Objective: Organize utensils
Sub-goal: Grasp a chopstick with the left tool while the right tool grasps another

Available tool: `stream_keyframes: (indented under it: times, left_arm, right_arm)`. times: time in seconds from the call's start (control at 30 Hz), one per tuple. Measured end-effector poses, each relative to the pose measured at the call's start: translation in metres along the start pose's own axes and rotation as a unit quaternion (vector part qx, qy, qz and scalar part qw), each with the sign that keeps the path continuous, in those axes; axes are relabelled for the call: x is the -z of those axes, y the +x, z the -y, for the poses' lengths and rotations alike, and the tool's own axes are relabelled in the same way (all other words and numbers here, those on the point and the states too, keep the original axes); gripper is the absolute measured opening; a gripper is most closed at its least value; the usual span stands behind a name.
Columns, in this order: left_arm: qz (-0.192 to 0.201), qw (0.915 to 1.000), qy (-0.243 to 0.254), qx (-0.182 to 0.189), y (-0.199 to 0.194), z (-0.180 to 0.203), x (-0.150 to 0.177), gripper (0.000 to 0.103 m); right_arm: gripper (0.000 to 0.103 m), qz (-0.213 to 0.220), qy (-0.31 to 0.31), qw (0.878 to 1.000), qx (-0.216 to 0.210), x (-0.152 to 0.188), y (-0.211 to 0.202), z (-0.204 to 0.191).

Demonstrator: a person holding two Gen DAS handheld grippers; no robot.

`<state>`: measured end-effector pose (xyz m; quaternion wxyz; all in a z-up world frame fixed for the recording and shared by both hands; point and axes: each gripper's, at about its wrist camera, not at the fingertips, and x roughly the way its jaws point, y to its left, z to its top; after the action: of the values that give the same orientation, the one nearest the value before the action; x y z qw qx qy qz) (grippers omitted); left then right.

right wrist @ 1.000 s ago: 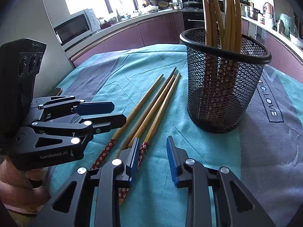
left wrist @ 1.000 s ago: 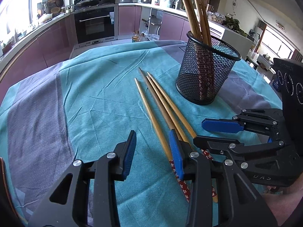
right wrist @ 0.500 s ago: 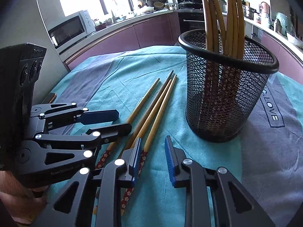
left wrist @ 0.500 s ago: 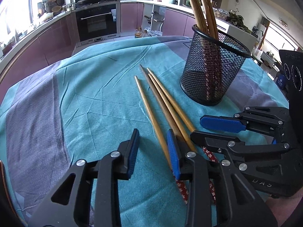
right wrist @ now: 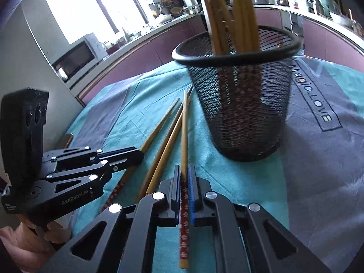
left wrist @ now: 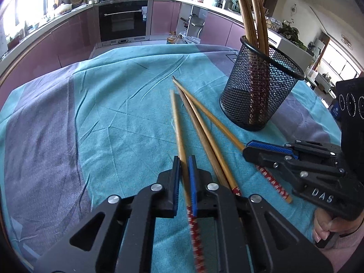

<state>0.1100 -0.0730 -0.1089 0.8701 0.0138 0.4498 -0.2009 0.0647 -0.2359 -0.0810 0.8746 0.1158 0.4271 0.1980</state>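
We see the counter under a teal and grey cloth (left wrist: 113,113), with a black mesh holder (left wrist: 259,95) standing on it, chopsticks upright inside. Our left gripper (left wrist: 184,177) pinches the leftmost chopstick (left wrist: 177,122); our right gripper (right wrist: 184,182) pinches the rightmost chopstick (right wrist: 184,136). Two loose chopsticks (left wrist: 204,134) lie between them on the cloth, touching each other.

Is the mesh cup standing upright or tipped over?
Upright: the mesh cup sits base-down on the cloth, chopsticks sticking out above.

Wooden chopsticks (left wrist: 200,122), black mesh holder (left wrist: 259,95), creased cloth (left wrist: 113,118)
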Motion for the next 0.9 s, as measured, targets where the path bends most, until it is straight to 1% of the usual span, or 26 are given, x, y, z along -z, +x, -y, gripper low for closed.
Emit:
stream_keyframes:
  times: [0.07, 0.17, 0.4, 0.7, 0.77, 0.9]
  left_arm:
    - [0.001, 1.0, -0.001, 0.002, -0.002, 0.0, 0.002, 0.008]
    - [0.004, 0.9999, 0.002, 0.011, -0.007, 0.002, 0.004, 0.008]
    - [0.001, 0.9995, 0.018, 0.025, -0.014, 0.007, 0.013, 0.007]
    - [-0.007, 0.9991, 0.033, 0.026, -0.01, 0.009, 0.015, 0.007]
    - [-0.013, 0.9991, 0.031, 0.027, -0.006, 0.007, 0.014, 0.011]
    - [-0.017, 0.9989, 0.031, 0.032, -0.001, 0.004, 0.008, 0.012]
  right_arm:
    - [0.006, 0.005, -0.001, 1.0, -0.009, 0.002, -0.005, 0.0]
    - [0.006, 0.001, -0.004, 1.0, -0.016, 0.004, -0.008, 0.0]
    - [0.006, -0.02, -0.025, 0.999, -0.022, 0.009, -0.008, -0.008]
    - [0.008, -0.036, -0.046, 0.998, 0.003, 0.002, 0.007, -0.017]
    - [0.008, -0.037, -0.05, 0.998, 0.006, -0.002, 0.01, -0.018]
    - [0.008, -0.039, -0.057, 0.998, 0.013, -0.009, 0.018, -0.02]
